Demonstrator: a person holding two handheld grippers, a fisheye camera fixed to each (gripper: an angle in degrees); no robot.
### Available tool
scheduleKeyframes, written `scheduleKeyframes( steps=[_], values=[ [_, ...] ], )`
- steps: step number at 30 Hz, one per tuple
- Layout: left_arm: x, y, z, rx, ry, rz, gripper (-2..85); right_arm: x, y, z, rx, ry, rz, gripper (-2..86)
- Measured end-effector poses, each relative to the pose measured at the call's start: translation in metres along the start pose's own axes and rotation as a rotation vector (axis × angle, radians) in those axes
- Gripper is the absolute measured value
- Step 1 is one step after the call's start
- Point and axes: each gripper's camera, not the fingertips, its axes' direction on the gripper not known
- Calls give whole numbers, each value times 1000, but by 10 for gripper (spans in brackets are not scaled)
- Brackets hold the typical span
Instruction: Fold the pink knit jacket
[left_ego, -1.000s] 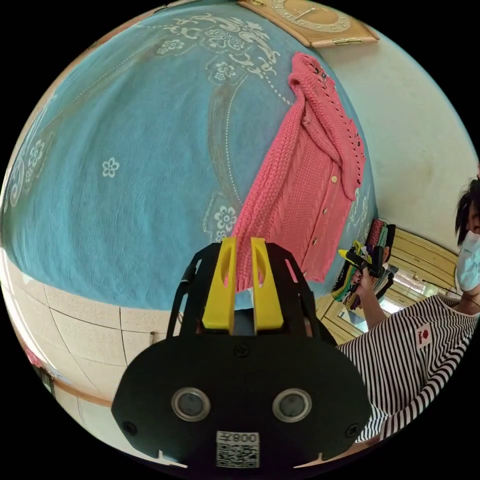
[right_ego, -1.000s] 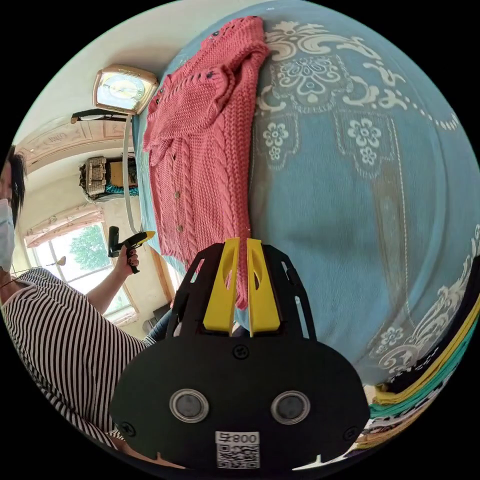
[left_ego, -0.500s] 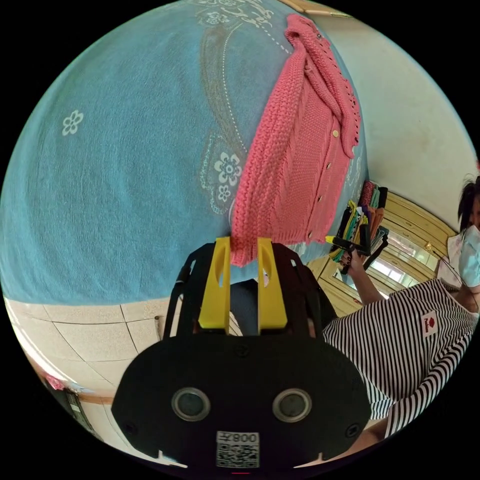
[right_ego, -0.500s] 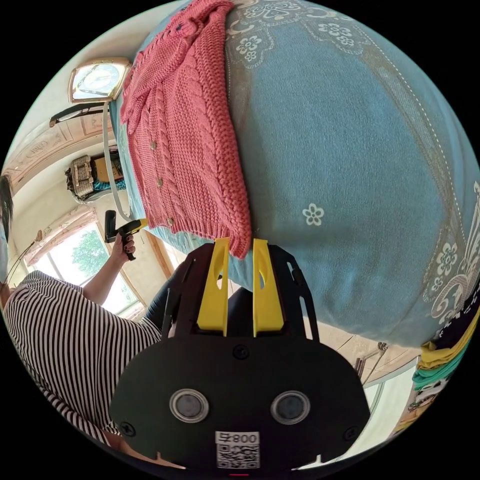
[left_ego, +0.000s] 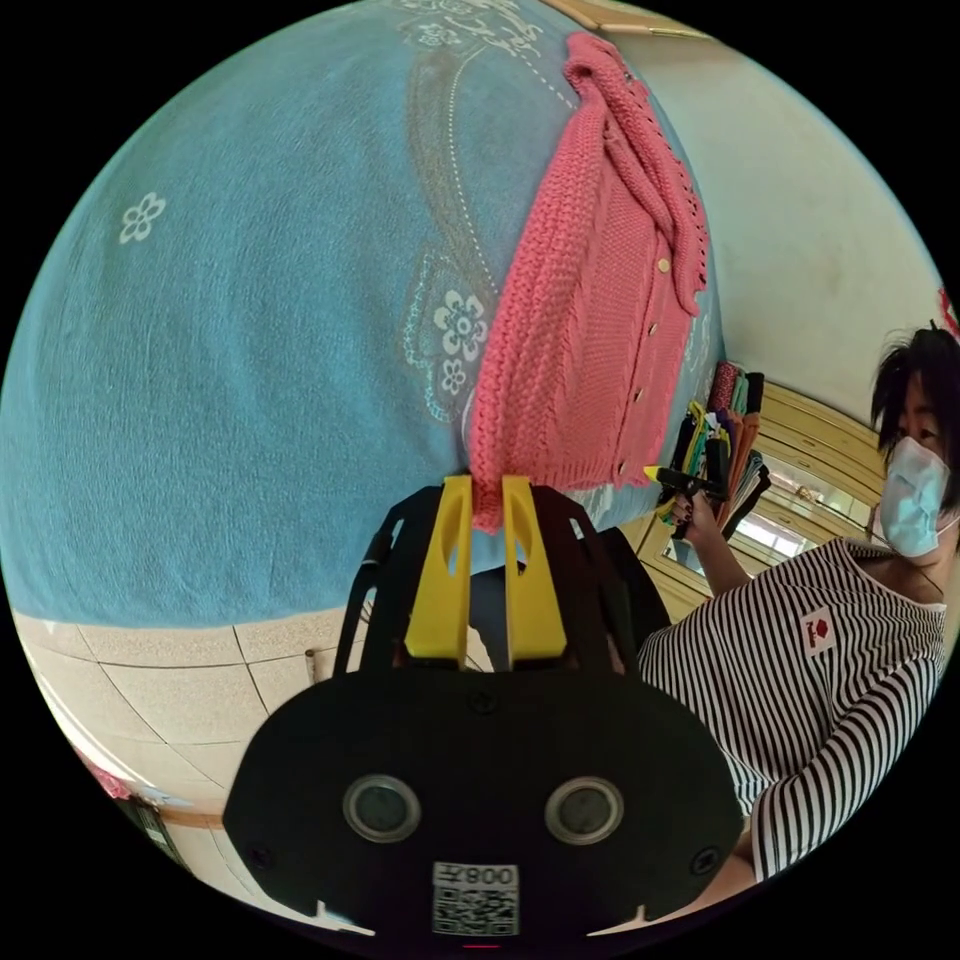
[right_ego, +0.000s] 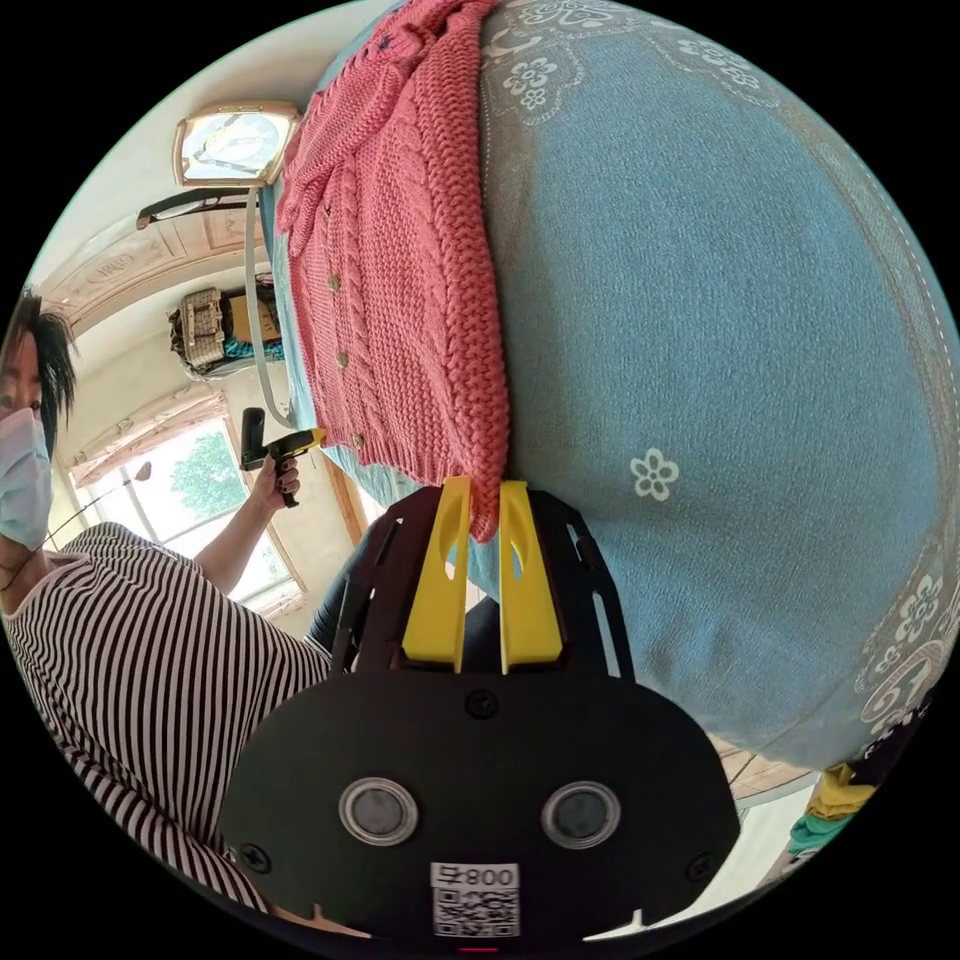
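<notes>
The pink knit jacket (left_ego: 590, 300) lies buttoned on a blue bedspread (left_ego: 250, 350), its sleeves folded inward. In the left gripper view, my left gripper (left_ego: 487, 500) is shut on one corner of the hem, with pink knit pinched between the yellow jaws. In the right gripper view, the jacket (right_ego: 400, 260) stretches away from my right gripper (right_ego: 485, 505), which is shut on the other hem corner. Each gripper also appears in the other's view, held in a hand: the right gripper (left_ego: 690, 485) and the left gripper (right_ego: 280, 450), both at the hem edge.
The bedspread (right_ego: 720, 300) has white flower patterns and drops to a tiled floor (left_ego: 150, 680). A person in a striped shirt (left_ego: 800, 680) stands at the bed's edge. Stacked folded clothes (left_ego: 725, 430) are nearby. A wall clock (right_ego: 235, 145) and a window (right_ego: 190, 490) are behind.
Half a second ago both grippers' jaws stood wider apart at the hem corners. Both have since narrowed onto the pink knit. The cameras shifted slightly.
</notes>
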Motion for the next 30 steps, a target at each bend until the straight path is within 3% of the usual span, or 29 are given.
scheduleKeyframes(
  steps=[16, 20, 23, 30],
  values=[
    [53, 39, -18, 81, 171, 173, 49, 37, 49, 11, 205, -94, -158, 32],
    [60, 60, -26, 143, 248, 119, 40, 51, 56, 14, 233, -196, -138, 32],
    [69, 77, -32, 186, 309, 88, 37, 50, 57, 20, 242, -153, -124, 29],
    [122, 119, -65, 243, 325, 160, 35, 43, 86, 7, 313, -226, -142, 22]
  ],
)
